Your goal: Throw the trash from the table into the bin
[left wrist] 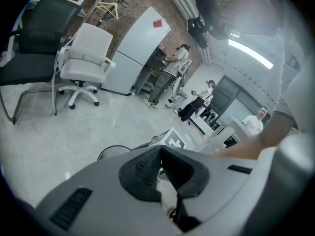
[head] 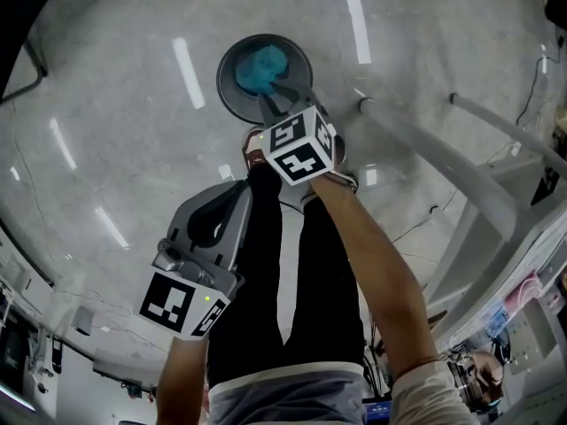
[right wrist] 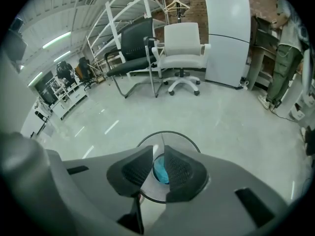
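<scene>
A round dark bin [head: 229,60] stands on the grey floor, with crumpled blue trash [head: 261,67] lying inside it. My right gripper [head: 282,98] hangs over the bin's near rim and points steeply down. Its jaws stand a narrow gap apart with nothing between them. In the right gripper view the bin [right wrist: 187,140] sits just under the right gripper [right wrist: 158,154], and the blue trash [right wrist: 160,171] shows through the gap. My left gripper [head: 237,187] is lower left in the head view, away from the bin. The left gripper [left wrist: 160,151] is shut and empty.
A white table frame [head: 461,166] slants along the right. My legs and shoes [head: 257,158] stand just short of the bin. Further off are a white office chair [right wrist: 181,53], a black chair [right wrist: 133,48], a white fridge [right wrist: 226,28], shelving [right wrist: 123,9] and people [left wrist: 170,73].
</scene>
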Motion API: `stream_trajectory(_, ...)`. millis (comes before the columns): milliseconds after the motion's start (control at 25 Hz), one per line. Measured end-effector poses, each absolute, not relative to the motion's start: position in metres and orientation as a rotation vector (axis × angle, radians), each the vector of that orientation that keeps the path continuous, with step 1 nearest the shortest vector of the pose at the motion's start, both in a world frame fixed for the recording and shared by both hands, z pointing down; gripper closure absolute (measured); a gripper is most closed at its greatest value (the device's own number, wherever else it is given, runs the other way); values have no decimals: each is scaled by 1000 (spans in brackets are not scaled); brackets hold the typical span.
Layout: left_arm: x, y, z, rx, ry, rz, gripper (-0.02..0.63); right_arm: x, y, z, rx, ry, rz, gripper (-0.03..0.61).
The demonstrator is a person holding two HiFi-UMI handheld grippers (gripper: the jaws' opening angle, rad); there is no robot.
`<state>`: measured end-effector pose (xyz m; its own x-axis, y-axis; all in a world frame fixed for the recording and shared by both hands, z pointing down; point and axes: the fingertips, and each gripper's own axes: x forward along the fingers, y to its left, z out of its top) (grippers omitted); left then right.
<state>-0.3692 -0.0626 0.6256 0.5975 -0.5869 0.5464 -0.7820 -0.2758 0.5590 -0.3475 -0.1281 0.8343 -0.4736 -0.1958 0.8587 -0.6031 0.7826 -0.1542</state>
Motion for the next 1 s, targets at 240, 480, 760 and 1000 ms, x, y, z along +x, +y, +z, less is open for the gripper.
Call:
stream_trajectory(240, -356, -60, 605, 2002, -1081, 299, 606, -334, -118, 792, 648, -2075, 600, 538)
stream_trajectory(480, -343, -64, 584, 2024, -1092, 292, 606, -321, -103, 741, 674, -2135, 614, 555)
stream_trajectory(760, -326, -76, 551, 2066, -1073, 287, 606, -298, -102, 669, 744, -2177, 639, 556)
stream_trajectory(1000, -304, -87, 515, 2103, -1085, 283, 606, -272, -103, 602, 811, -2224, 649, 557)
